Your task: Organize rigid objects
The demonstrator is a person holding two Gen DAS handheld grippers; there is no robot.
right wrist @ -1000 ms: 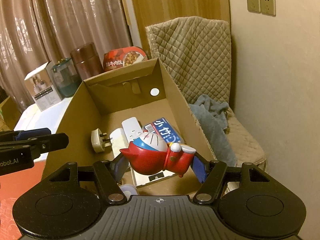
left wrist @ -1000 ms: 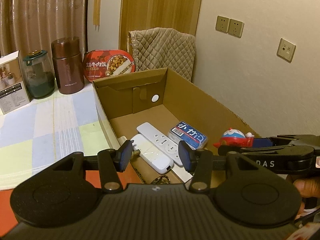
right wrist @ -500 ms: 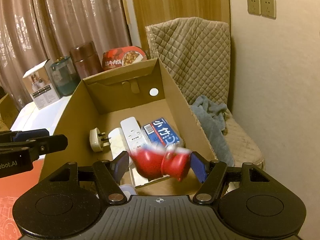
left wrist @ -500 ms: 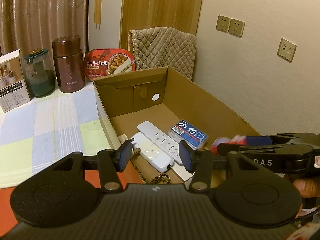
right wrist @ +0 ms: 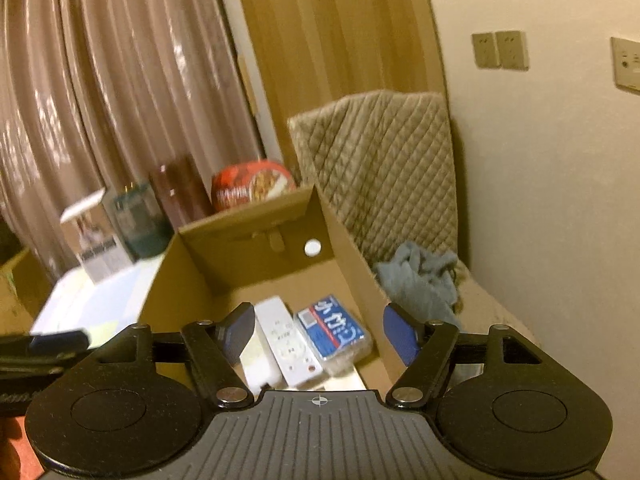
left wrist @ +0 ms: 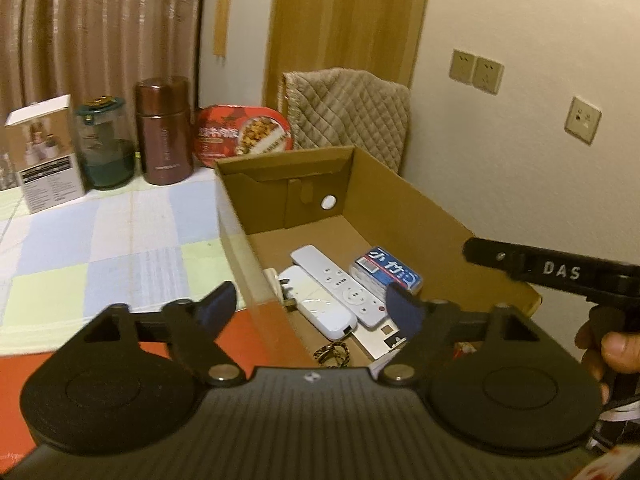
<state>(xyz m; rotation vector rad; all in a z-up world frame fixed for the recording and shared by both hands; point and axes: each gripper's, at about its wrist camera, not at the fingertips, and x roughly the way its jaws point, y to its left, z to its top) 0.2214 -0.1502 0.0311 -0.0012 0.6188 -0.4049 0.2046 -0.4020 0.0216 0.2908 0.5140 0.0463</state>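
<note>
Left claw (left wrist: 312, 312) is opening, nothing between its pads | right claw (right wrist: 319, 330) is opening, empty | white remote (left wrist: 338, 286) and blue packet (left wrist: 386, 274) are lying inside cardboard box (left wrist: 420, 204)

A brown flask (left wrist: 163, 130), a green-lidded jar (left wrist: 105, 142) and a white carton (left wrist: 42, 152) line the far edge of a checked tablecloth (left wrist: 108, 240), with a red meal tub (left wrist: 244, 136) beside them. A quilted throw (left wrist: 348, 110) drapes a chair against the wall, below two sockets (left wrist: 476, 71). Curtains (right wrist: 112, 92) hang behind; a grey towel (right wrist: 424, 280) lies on the seat.
</note>
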